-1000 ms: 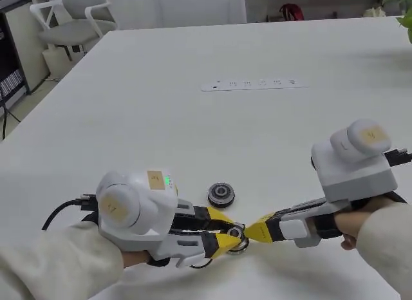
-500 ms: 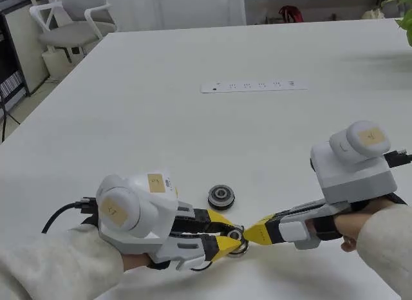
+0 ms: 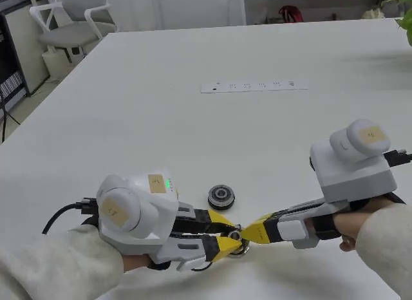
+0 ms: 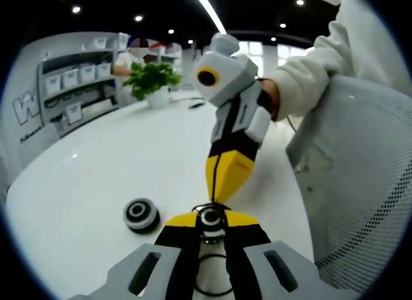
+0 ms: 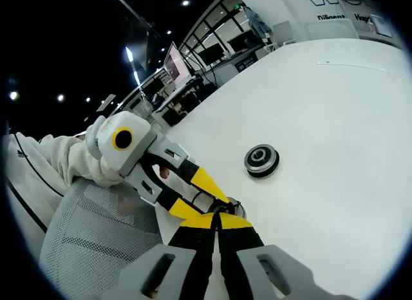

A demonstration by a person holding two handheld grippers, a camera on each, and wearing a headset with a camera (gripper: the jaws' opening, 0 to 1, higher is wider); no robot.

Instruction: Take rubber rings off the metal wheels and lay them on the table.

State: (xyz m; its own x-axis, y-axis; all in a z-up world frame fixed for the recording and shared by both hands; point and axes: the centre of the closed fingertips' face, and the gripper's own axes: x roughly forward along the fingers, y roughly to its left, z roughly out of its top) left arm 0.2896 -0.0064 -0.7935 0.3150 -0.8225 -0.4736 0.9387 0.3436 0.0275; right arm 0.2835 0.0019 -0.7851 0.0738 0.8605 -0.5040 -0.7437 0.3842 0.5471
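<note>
My left gripper (image 3: 226, 239) is shut on a small metal wheel (image 3: 235, 235), held just above the table. In the left gripper view the wheel (image 4: 210, 216) sits between the yellow tips of the left gripper (image 4: 211, 220). My right gripper (image 3: 248, 234) meets it from the right, its tips pinched on the wheel's thin black rubber ring (image 5: 224, 210). The right gripper (image 5: 217, 218) has its jaws pressed together. A second wheel (image 3: 221, 195) with its black ring on lies flat on the table behind the tips, apart from both grippers. A thin black loop (image 3: 203, 266) lies under the left gripper.
The white table (image 3: 193, 132) stretches far ahead. A white power strip (image 3: 254, 85) lies near its middle. An office chair (image 3: 71, 26) stands beyond the far left corner. The near table edge is just below my hands.
Both grippers stay joined at the held wheel and have hardly moved. The second wheel has not moved.
</note>
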